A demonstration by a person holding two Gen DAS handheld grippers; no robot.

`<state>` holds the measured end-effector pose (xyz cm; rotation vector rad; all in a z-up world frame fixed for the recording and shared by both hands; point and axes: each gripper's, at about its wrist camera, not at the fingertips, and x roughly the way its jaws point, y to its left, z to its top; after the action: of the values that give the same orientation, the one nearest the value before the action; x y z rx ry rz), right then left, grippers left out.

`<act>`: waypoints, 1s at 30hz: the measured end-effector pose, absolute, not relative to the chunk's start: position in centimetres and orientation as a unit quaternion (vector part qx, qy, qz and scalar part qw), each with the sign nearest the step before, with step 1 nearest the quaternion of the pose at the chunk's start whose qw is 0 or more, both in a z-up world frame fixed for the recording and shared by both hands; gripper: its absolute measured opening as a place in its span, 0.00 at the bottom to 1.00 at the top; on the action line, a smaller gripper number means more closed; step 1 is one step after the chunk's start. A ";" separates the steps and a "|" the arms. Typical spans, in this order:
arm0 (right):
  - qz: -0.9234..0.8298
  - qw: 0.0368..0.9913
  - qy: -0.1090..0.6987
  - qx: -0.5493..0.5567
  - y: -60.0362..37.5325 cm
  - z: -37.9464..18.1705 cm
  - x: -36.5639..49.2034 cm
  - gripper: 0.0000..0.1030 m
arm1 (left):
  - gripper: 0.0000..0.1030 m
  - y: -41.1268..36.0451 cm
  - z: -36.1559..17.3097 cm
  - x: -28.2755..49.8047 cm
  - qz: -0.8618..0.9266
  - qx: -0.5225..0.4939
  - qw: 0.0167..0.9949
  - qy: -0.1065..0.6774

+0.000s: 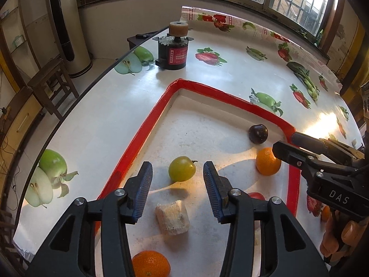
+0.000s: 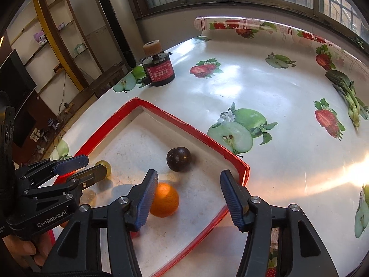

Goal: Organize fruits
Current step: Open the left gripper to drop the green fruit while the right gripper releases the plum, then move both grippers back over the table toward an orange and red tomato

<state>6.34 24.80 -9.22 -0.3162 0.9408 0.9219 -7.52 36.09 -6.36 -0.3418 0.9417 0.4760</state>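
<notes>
Left wrist view: your left gripper (image 1: 177, 180) hangs over the red-rimmed tray (image 1: 143, 133) with its jaws spread and nothing between them. The green fruit (image 1: 182, 168) lies on the tray floor just ahead of the fingertips, centred in the gap. A pale block (image 1: 172, 218) sits under the jaws, and an orange (image 1: 151, 263) lies at the near edge. Your right gripper (image 1: 284, 143) enters from the right — its fingers end beside a second orange (image 1: 267, 161) and a dark plum (image 1: 258, 133).

Right wrist view: your right gripper (image 2: 189, 198) is likewise wide open and empty. The orange (image 2: 165, 200) lies against the inner face of its left finger, off-centre; the dark plum (image 2: 179, 159) sits just beyond. Your left gripper (image 2: 90, 166) shows at left — the green fruit (image 2: 105, 167) is partly hidden behind its fingers. A black motor (image 2: 159, 71) stands on the fruit-print tablecloth (image 2: 253, 85).
</notes>
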 end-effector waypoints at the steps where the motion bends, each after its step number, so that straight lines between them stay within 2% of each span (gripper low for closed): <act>1: 0.427 0.781 0.433 -0.146 24.5 -9.0 6.1 0.57 | 0.43 36.0 -6.2 -7.8 0.227 -0.164 0.851 0.444; 18: 0.447 0.792 0.388 -0.147 18.5 -5.6 0.5 0.57 | 0.43 31.9 -3.7 -11.2 0.218 -0.160 0.873 0.406; 30: 0.425 0.807 0.389 -0.127 12.7 -5.2 -0.6 0.57 | 0.43 29.0 -3.1 -12.0 0.201 -0.148 0.881 0.402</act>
<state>-0.62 12.71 -5.17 -0.2718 0.8315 0.9099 -12.03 28.95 -3.05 -0.3083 0.8373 0.4181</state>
